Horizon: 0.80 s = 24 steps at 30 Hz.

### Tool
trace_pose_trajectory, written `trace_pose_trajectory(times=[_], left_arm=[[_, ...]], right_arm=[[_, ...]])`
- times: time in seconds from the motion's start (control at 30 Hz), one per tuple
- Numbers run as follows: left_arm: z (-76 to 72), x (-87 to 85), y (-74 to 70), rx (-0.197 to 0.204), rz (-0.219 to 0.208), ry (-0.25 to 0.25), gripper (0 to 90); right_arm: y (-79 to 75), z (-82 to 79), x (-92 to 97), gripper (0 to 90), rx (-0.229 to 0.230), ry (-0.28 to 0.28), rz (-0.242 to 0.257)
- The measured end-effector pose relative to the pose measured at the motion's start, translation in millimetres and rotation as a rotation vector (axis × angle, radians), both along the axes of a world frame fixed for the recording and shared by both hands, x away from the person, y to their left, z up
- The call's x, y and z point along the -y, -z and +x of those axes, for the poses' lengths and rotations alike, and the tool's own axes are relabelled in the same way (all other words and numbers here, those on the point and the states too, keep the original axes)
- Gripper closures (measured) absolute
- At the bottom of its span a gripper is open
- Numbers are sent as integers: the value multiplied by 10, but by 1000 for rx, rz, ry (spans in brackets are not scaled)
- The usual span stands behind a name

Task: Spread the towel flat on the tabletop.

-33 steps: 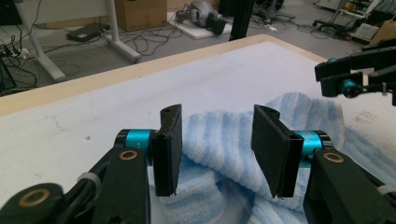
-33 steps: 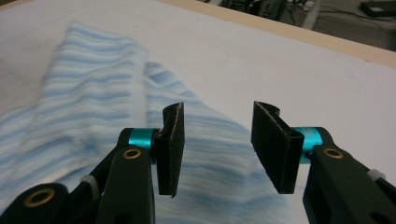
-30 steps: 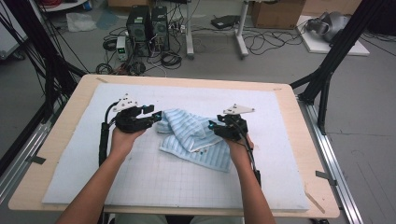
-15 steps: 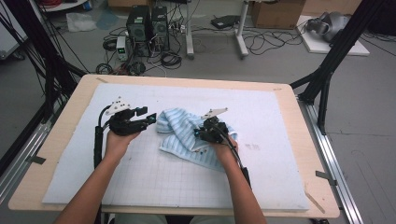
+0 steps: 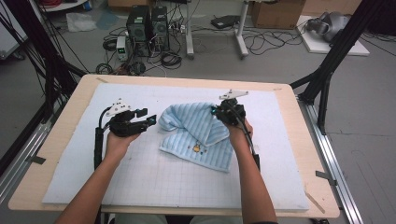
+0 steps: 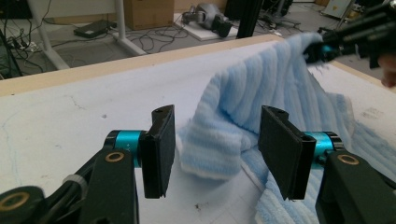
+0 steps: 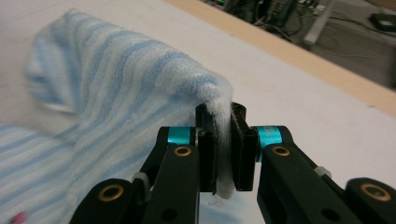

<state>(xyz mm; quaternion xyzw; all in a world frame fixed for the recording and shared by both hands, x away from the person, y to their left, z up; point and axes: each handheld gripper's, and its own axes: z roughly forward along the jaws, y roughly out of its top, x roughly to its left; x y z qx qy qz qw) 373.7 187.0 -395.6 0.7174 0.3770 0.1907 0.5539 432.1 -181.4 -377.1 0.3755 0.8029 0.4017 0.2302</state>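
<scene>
Towel (image 5: 201, 133), soft and ribbed in pale blue and white stripes, lies rumpled on the white gridded mat (image 5: 154, 182) between the two claws. Right claw (image 7: 223, 140) has its flat black jaws pressed together on a fluffy corner of it; fuzzy white pile bulges out above and below the pinch. From that claw the cloth slopes away in a long draped ridge, so the gripped corner sits lifted while the rest sags down to the mat. In the high view the right claw (image 5: 223, 112) sits at the towel's far right edge, with the fabric spreading toward the person in a loose, uneven sheet; a small coloured patch (image 5: 196, 149) shows near its middle.

Left claw (image 6: 215, 154) stands spread, its two rectangular pads well apart and touching nothing. A rolled, thick fold of the towel rests just ahead of it, in line with the gap between the jaws. Seen from above, the left claw (image 5: 148, 117) hovers just beside the towel's left edge. Its jaws have just been opening, with no cloth between them.

Under the mat, the table (image 5: 299, 154) shows a pale wooden rim with rounded corners.
</scene>
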Motion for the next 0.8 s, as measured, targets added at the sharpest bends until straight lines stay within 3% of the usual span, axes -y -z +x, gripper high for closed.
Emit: trace_pose_trajectory(times=[0.13,0.27,0.4,0.53,0.6,0.67,0.7,0.8], left_arm=[[-5,16,24,-12,6,2,464],[-14,57,32,-25,21,21,458],[-22,131,49,-33,32,48,453],[-6,219,103,-67,43,81,442],[-1,268,132,-75,61,103,436],[8,312,161,-77,73,115,435],[18,336,183,-83,72,121,435],[44,371,225,-93,63,124,430]], right_arm=[[-54,162,134,836,28,72,-30],[-18,258,307,835,29,164,-17],[14,301,399,834,50,246,-41],[48,330,462,823,70,364,-119],[47,328,514,792,72,424,-103],[62,334,553,649,38,428,-62],[63,321,554,629,26,428,-71],[42,204,574,562,51,407,-41]])
